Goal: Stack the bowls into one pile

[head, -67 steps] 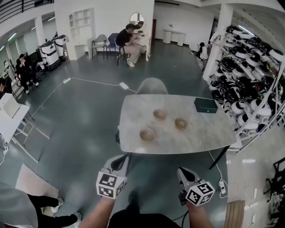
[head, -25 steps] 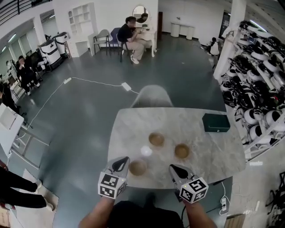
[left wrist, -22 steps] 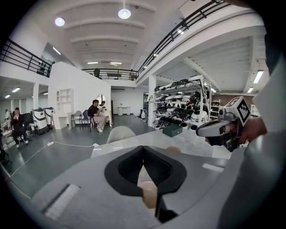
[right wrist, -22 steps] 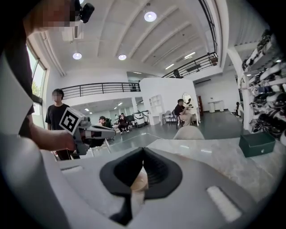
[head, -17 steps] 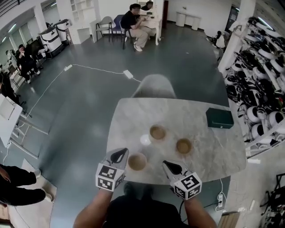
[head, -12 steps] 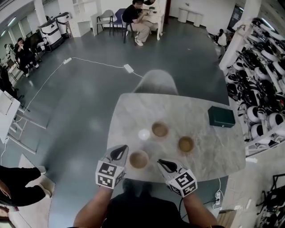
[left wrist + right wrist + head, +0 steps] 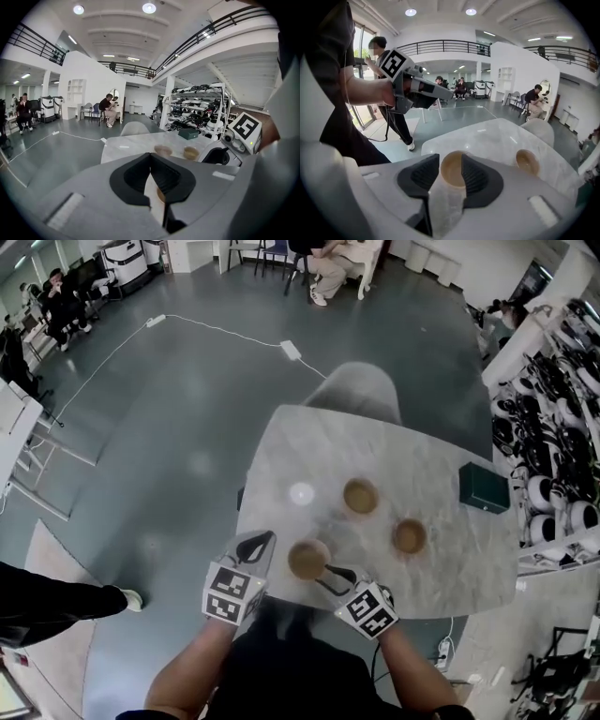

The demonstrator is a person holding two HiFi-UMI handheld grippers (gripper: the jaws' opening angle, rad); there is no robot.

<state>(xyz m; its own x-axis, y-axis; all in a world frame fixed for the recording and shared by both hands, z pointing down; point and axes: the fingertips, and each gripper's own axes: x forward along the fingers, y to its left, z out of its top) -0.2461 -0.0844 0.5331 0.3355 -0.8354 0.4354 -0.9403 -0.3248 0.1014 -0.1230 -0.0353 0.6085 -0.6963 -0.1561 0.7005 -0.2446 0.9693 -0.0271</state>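
While the right gripper had just opened its jaws wide, gripping nothing, the nearest tan round wooden-looking bowl sat lower centre of the head view on the pale marble table, just left of those jaws. The left gripper, jaws closed and empty, stood off the bowl's left rim.

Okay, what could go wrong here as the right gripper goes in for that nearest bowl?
The right gripper has just been opening its jaws. The near bowl lines up with their gap, not yet gripped.
1. That bowl sits close to the front edge of the table, so a fumbled lift might drop it to the floor.
2. A jaw may land on the rim and tip it.
3. The shut left gripper hovers close beside it and could bump it.
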